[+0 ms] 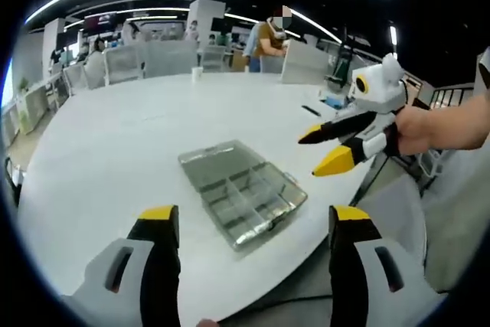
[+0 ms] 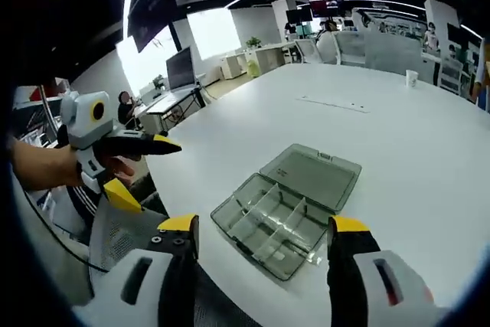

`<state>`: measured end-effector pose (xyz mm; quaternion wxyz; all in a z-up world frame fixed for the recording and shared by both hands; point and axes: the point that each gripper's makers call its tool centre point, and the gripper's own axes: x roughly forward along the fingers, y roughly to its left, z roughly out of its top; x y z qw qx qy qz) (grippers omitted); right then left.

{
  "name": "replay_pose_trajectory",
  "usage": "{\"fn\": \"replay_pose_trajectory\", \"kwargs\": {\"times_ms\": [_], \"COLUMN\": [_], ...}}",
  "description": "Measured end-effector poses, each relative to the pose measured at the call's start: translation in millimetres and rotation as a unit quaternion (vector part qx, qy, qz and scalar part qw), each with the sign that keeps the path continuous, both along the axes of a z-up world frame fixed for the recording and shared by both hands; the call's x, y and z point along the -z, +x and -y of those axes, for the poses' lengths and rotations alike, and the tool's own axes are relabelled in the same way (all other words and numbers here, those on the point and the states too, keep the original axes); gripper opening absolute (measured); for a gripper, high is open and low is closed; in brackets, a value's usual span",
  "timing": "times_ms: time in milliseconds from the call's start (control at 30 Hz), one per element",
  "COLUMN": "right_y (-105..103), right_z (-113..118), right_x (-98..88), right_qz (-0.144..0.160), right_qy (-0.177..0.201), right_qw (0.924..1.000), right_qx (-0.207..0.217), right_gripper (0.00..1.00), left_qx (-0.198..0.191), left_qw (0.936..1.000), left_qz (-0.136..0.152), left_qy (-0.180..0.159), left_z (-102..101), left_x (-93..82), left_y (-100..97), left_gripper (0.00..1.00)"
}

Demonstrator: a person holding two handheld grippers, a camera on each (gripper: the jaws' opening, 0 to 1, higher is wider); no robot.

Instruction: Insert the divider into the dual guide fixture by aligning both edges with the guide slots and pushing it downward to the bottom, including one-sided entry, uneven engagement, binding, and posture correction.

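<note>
Both hand-held grippers hang open and empty: the left hand-held gripper (image 1: 249, 223) and right hand-held gripper (image 2: 264, 235) flank the open clear box (image 2: 287, 208) near the worktop (image 1: 115, 151) edge. Best approach: grip one divider by its top edge, keeping it level.

- The left gripper (image 1: 254, 227) is held with jaws spread wide, nothing between them.
- The right gripper (image 2: 265, 233) is likewise held open and empty, a hand (image 1: 417, 129) gripping it.
</note>
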<state>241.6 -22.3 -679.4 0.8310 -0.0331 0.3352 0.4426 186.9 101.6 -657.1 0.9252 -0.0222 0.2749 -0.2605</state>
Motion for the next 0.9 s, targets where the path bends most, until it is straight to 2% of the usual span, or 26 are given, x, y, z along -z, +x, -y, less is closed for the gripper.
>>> {"fn": "replay_pose_trajectory", "kwargs": {"times_ms": [300,533,767,900], "right_y": [-4,-9,-25,-34], "right_z": [18,40,60,63], "right_x": [-17.5,-31.4,-26.3,-21.9], "right_qz": [0.031,0.064,0.060,0.055], "right_qy": [0.022,0.042,0.048,0.050], "right_qw": [0.9980,0.9922,0.9881,0.9876], "right_qx": [0.051,0.098,0.133,0.138], "right_gripper": [0.74,0.81,0.86,0.87], "left_qx": [-0.032,-0.070,-0.094,-0.105], "left_qw": [0.9993,0.9965,0.9945,0.9935], "left_qz": [0.020,0.045,0.046,0.044], "left_qy": [0.001,-0.009,-0.009,-0.010], "left_z": [-10,-23,-28,-30], "left_x": [-13.9,-21.7,-17.3,-14.5], "left_y": [3.3,0.8,-9.2,-17.9], "left_gripper": [0.90,0.99,0.99,0.99]}}
